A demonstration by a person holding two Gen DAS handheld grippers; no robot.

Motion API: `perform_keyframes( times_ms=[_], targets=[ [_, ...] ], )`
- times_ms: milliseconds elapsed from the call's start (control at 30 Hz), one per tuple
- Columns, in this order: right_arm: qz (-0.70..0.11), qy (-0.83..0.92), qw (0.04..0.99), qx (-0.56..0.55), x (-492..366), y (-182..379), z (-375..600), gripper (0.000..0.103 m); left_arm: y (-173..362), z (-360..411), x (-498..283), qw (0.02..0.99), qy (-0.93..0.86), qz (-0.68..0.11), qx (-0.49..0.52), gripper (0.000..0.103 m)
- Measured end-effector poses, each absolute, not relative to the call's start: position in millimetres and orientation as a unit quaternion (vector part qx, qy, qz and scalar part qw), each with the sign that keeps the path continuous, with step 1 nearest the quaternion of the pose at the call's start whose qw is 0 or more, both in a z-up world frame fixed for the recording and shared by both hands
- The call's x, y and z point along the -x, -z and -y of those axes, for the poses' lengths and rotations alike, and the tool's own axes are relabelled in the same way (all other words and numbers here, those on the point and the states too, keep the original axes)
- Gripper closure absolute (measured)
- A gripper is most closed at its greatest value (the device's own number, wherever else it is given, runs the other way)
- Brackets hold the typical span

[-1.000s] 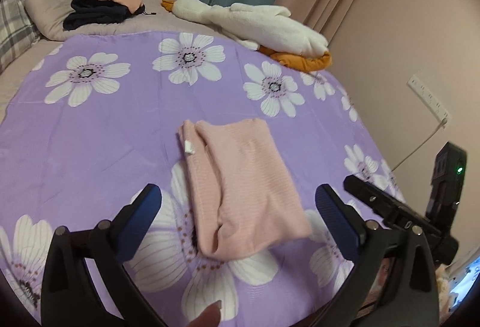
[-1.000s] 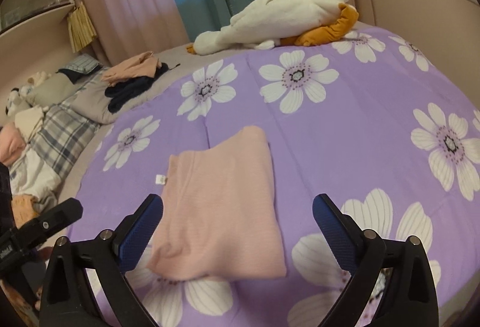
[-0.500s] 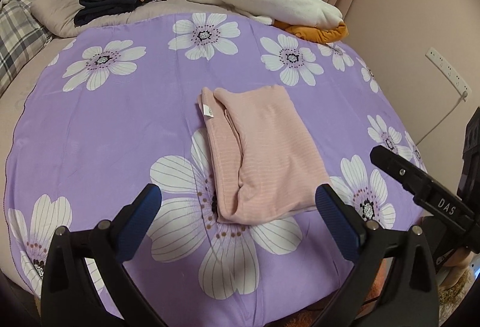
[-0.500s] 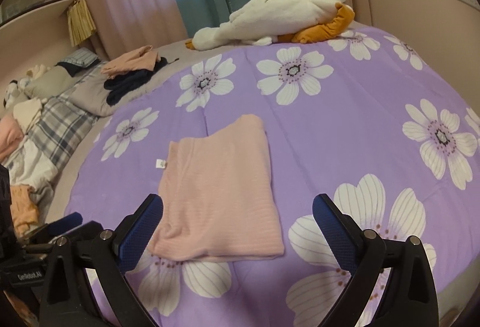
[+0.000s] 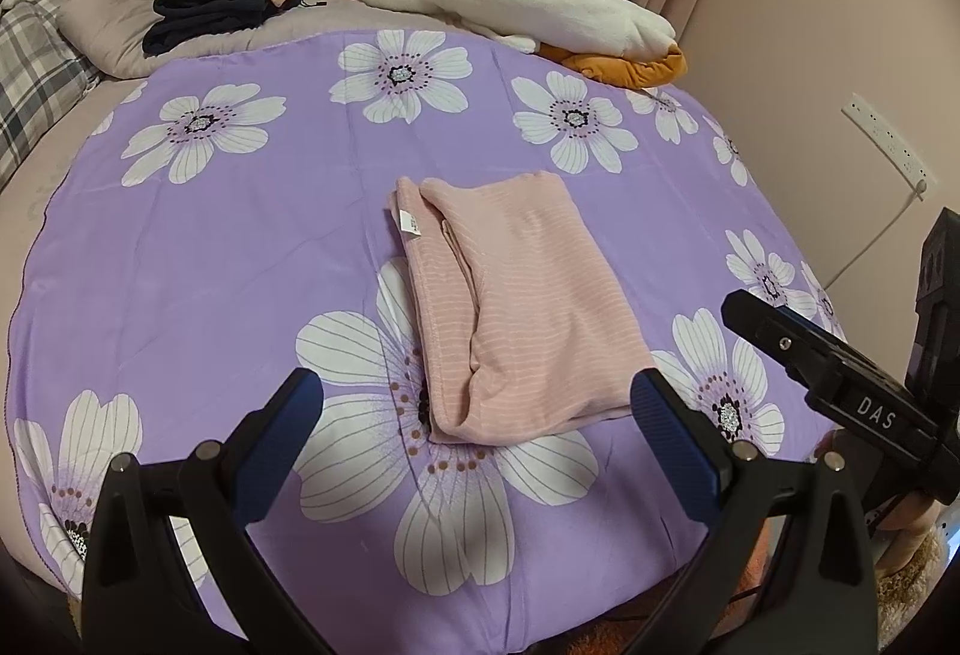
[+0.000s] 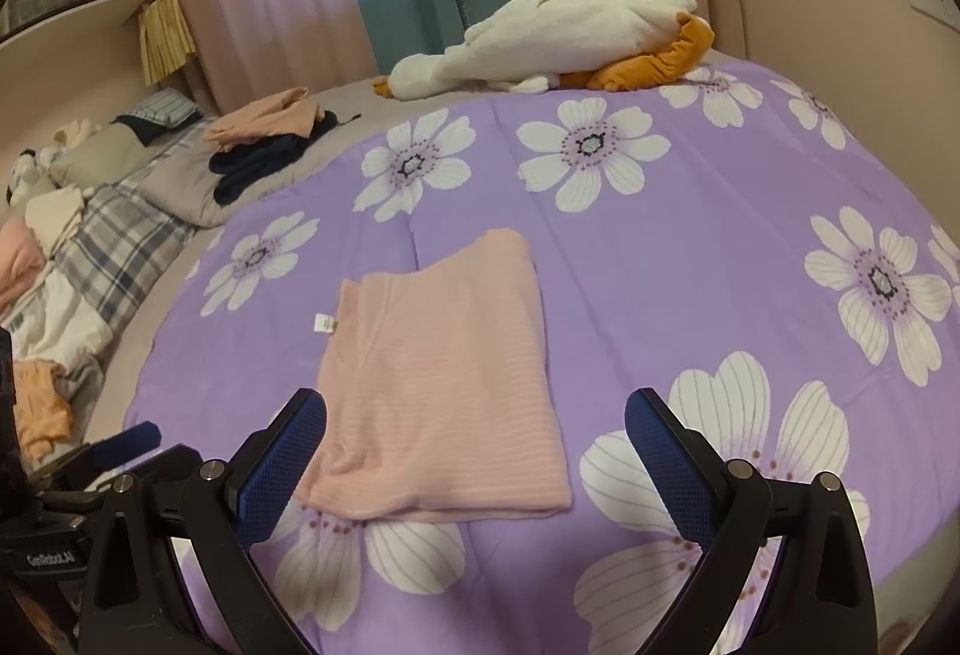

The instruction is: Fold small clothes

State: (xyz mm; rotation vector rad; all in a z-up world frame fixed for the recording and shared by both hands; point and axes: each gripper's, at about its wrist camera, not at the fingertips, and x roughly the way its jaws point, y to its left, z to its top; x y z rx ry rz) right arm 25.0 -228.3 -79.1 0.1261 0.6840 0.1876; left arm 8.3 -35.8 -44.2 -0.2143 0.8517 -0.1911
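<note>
A pink striped garment [image 5: 516, 301] [image 6: 444, 379] lies folded into a rectangle on the purple flowered bedspread [image 5: 210, 259] [image 6: 690, 247]. A small white label [image 5: 410, 223] [image 6: 324, 323] shows at its far left corner. My left gripper [image 5: 477, 415] hangs open above the near end of the garment, its blue pads apart and holding nothing. Over the garment's near edge my right gripper [image 6: 476, 433] is open too, with empty jaws. The right gripper's black body [image 5: 840, 385] shows at the right of the left wrist view.
A white plush toy on an orange cloth [image 5: 540, 9] [image 6: 558, 36] lies at the far side of the bed. Folded pink and dark clothes [image 5: 222, 0] [image 6: 270, 138] sit on a grey pillow at the back left. A wall socket with a cable [image 5: 888, 150] is on the right.
Both grippers have drawn back and up from the folded garment, so more of the bedspread and its near edge shows. Both stay open. The garment has not moved.
</note>
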Motion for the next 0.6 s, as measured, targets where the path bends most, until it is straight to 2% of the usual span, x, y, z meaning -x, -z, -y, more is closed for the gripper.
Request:
perform_keyframes(
  times_ms=[600],
  targets=[
    [-0.339, -0.086, 0.935, -0.062, -27.0, 79.4, 235.5, 0.004, 47.5, 43.8, -6.9, 0.899, 0.099, -0.416, 0.096, 0.001]
  ],
)
